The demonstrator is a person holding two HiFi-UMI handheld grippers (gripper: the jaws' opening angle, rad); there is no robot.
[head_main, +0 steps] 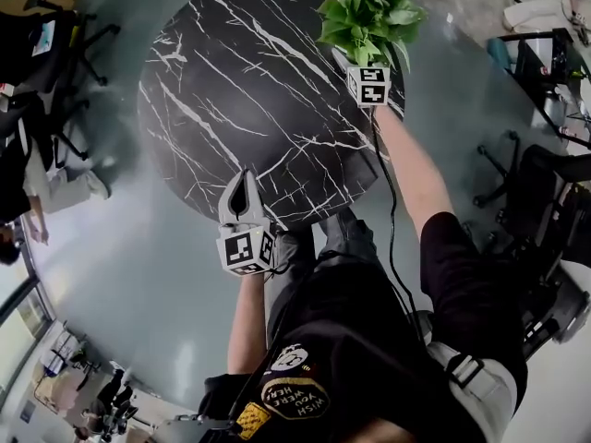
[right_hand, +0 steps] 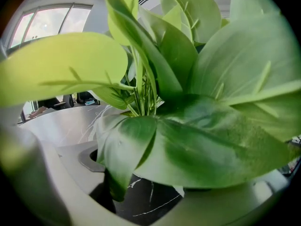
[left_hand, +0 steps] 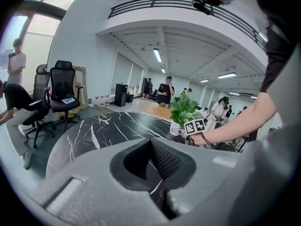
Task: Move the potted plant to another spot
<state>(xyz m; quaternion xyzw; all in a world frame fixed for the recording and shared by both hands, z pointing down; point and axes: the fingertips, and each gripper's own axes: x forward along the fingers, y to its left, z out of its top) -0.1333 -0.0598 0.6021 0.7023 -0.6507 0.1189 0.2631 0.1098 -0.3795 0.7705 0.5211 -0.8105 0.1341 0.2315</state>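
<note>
The potted plant [head_main: 369,17] has broad green leaves and a white pot [head_main: 343,61]. It is over the far right edge of the round black marble table [head_main: 231,90]. My right gripper [head_main: 355,60] is closed wide around the pot, its tips hidden under the leaves. In the right gripper view the leaves [right_hand: 188,126] fill the frame, with the grey jaws at either side below. The left gripper view shows the plant [left_hand: 183,109] across the table. My left gripper [head_main: 245,181] hovers over the near table edge, tips together and holding nothing.
Black office chairs [head_main: 55,35] stand left of the table, and another chair [head_main: 545,183] stands at the right. A cable [head_main: 392,238] trails from the right gripper along the arm. The person's legs [head_main: 342,238] are against the near table edge. People [left_hand: 165,91] stand in the background.
</note>
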